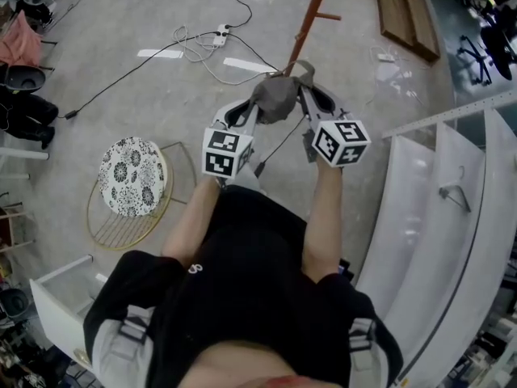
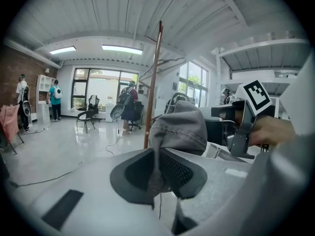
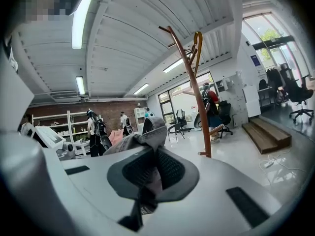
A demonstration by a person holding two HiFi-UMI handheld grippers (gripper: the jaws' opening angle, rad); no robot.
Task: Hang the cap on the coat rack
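A grey cap (image 1: pixel 277 98) hangs in the air between both grippers, in front of the person's chest. My left gripper (image 1: pixel 252 110) is shut on the cap's left side; its fabric (image 2: pixel 179 127) bulges up out of the pinched pads. My right gripper (image 1: pixel 304 95) is shut on the other side, with cap cloth (image 3: pixel 140 140) clamped between its pads. The brown wooden coat rack (image 1: pixel 311 10) stands just beyond the cap; its pole (image 2: pixel 153 85) rises behind the cap and its hooked arms (image 3: pixel 189 45) branch overhead.
A round patterned stool (image 1: pixel 132 176) with a gold wire frame stands at the left. Cables and a power strip (image 1: pixel 220 34) lie on the floor near the rack's base. A white curved shelf unit (image 1: pixel 452 217) runs along the right. People stand far off in the room.
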